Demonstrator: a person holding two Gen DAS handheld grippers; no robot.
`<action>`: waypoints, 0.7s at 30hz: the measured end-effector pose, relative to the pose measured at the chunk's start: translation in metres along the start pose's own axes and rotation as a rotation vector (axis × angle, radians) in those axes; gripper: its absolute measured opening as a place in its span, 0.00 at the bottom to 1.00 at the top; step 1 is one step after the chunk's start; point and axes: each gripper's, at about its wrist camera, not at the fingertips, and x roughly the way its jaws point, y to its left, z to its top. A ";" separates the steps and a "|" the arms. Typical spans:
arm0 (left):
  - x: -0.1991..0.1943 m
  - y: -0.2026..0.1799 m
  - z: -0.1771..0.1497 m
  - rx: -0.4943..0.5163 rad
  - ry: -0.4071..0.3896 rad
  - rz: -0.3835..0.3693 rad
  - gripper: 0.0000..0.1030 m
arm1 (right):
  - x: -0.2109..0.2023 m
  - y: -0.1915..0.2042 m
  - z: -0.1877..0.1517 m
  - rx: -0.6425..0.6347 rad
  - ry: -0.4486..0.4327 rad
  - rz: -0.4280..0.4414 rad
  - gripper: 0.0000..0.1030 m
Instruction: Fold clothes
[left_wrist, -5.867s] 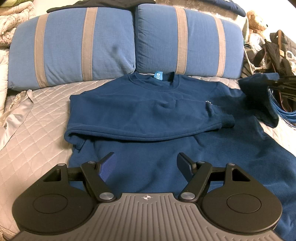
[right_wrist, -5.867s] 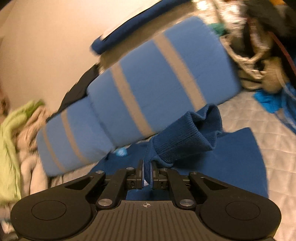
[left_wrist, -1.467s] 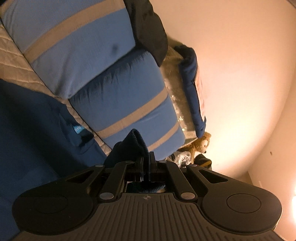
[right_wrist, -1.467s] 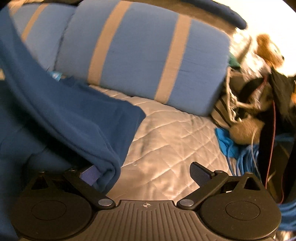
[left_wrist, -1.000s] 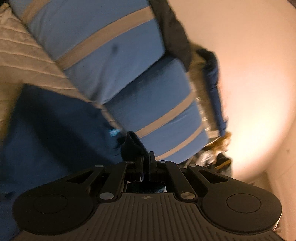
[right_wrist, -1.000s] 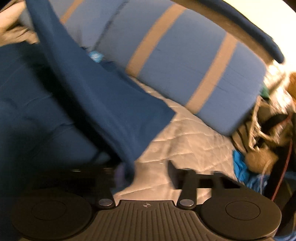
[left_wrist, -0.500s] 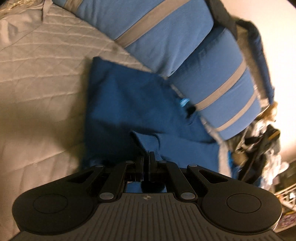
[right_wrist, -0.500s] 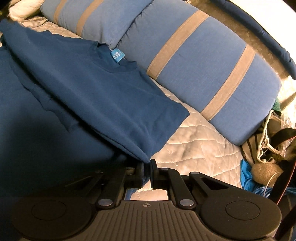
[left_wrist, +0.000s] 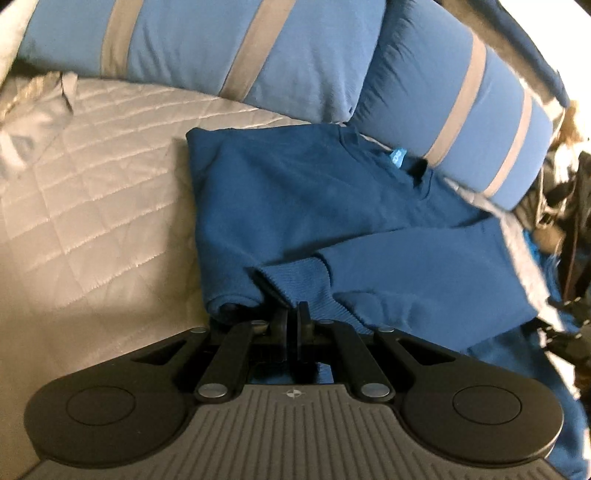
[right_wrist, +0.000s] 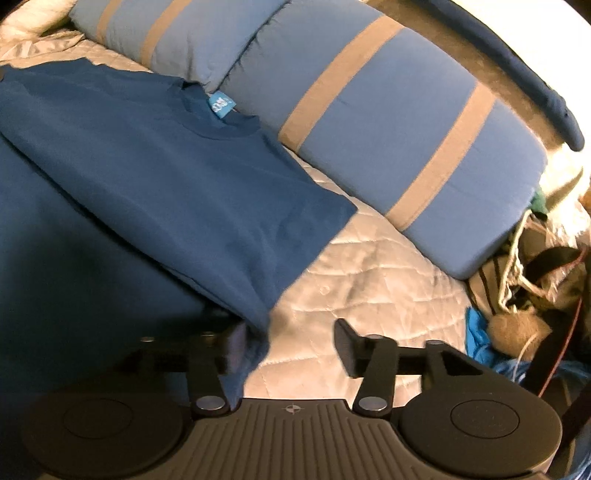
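Note:
A navy sweatshirt (left_wrist: 295, 192) lies on the bed, its light-blue neck label (left_wrist: 397, 157) toward the pillows. One sleeve (left_wrist: 424, 266) lies across its body. My left gripper (left_wrist: 293, 314) is shut on that sleeve's ribbed cuff (left_wrist: 299, 280), low over the sweatshirt's near left edge. In the right wrist view the sweatshirt (right_wrist: 166, 177) shows its folded right side. My right gripper (right_wrist: 291, 341) is opening; the fold's corner (right_wrist: 255, 332) hangs against the left finger (right_wrist: 236, 343), and the pads do not press it.
Two blue pillows with tan stripes (left_wrist: 258, 55) (right_wrist: 388, 122) stand behind the sweatshirt. Quilted beige bedspread (left_wrist: 92, 177) (right_wrist: 369, 280) lies bare on both sides. Bags, cords and blue cable (right_wrist: 535, 295) crowd the right edge of the bed.
My left gripper has rolled and come down with the cuff, laying the sleeve across the sweatshirt. My right gripper, shut on the fold's corner half a second ago, has opened and let it go.

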 end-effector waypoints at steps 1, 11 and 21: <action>0.001 -0.003 -0.001 0.020 -0.003 0.014 0.05 | -0.002 -0.002 -0.003 0.014 0.004 0.000 0.62; 0.012 -0.030 -0.018 0.246 -0.055 0.146 0.10 | -0.030 -0.023 -0.015 0.166 -0.061 0.021 0.82; -0.003 -0.026 -0.025 0.253 -0.061 0.207 0.44 | 0.023 -0.023 0.000 0.311 0.003 -0.010 0.93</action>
